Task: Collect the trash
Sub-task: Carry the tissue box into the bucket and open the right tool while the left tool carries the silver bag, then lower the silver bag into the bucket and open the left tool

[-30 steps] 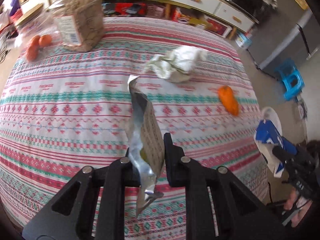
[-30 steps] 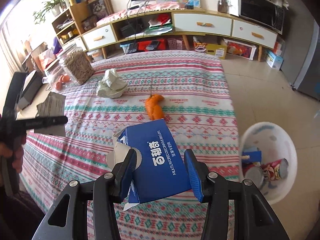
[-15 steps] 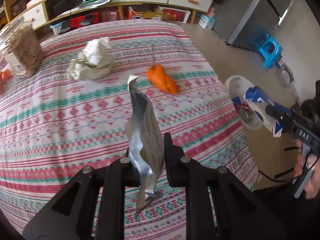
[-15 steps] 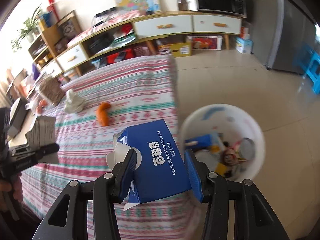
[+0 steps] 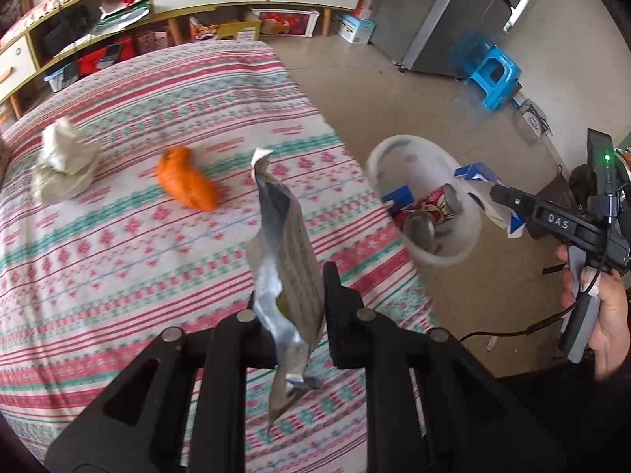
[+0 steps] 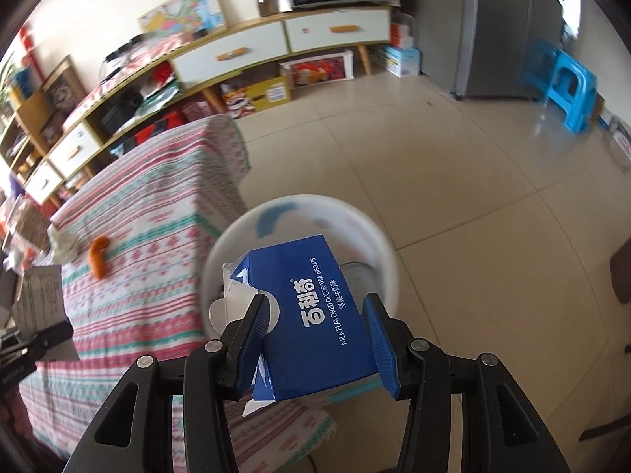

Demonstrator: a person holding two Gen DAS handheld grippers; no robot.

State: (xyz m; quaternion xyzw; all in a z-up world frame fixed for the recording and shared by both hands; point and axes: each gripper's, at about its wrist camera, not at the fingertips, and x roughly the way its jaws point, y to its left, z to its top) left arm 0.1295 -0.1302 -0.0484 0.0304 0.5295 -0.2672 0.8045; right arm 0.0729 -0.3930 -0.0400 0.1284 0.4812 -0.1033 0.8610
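The blue biscuit box has been carried off the table and now hangs right over the white bin, where a second ago it was still above the striped cloth and half a second ago only beside the bin's rim. The right gripper is clamped on the box across its sides, so letting go looks like the next thing needed; judging by how the box covers the bin's mouth, it should fall inside. The left gripper is pinched shut on a silver snack wrapper, held upright over the table, and its view has swung round so the bin, with a red can in it, now shows beside the table edge. That suggests the wrapper goes in next. Still lying on the cloth, well apart from the bin, are an orange scrap and a crumpled white paper, near each other.
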